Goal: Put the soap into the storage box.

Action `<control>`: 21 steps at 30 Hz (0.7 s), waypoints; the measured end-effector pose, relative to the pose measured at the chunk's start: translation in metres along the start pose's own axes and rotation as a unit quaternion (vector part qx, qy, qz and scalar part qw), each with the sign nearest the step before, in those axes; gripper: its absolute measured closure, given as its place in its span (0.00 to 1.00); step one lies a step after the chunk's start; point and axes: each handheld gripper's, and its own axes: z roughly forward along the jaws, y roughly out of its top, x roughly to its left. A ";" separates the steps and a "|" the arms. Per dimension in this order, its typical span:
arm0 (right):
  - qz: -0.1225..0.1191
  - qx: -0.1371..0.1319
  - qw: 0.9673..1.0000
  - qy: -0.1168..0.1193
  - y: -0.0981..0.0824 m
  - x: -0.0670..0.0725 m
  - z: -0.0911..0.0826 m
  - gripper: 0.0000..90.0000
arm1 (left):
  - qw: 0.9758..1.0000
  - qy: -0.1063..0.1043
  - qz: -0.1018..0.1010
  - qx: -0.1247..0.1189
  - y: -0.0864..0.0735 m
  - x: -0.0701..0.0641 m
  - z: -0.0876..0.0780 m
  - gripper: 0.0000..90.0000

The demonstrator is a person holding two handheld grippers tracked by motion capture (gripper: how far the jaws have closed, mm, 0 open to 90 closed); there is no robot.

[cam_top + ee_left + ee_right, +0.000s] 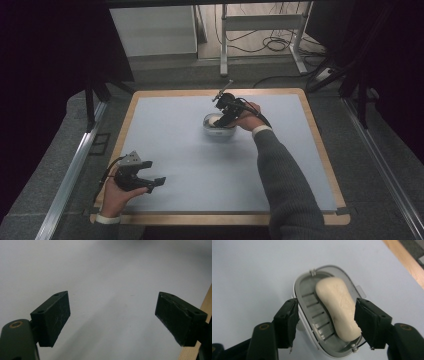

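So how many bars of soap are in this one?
1. A cream bar of soap lies in the grey soap dish near the middle of the table, between the open right tongs. Nothing appears hidden underneath it.

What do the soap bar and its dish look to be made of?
Soap bar: cream, matte, waxy-looking solid with a faint embossed mark, so likely ordinary pressed soap. Soap dish: smooth grey, slotted, with a paler glossy rim, probably moulded plastic, though that is not certain.

Both tools gape — left, right.
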 end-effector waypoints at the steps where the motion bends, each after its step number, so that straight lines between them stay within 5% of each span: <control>1: 0.001 -0.004 1.000 -0.003 -0.001 0.002 -0.003 0.37 | 1.000 0.000 0.000 -0.001 0.000 0.000 0.000 0.15; 10: 0.028 -0.042 0.998 -0.023 -0.038 0.015 -0.026 0.31 | 1.000 0.003 0.001 -0.005 0.001 -0.001 -0.002 0.15; 21: 0.071 -0.097 0.992 -0.042 -0.108 0.030 -0.054 0.28 | 1.000 0.004 0.002 -0.002 0.001 -0.002 -0.001 0.15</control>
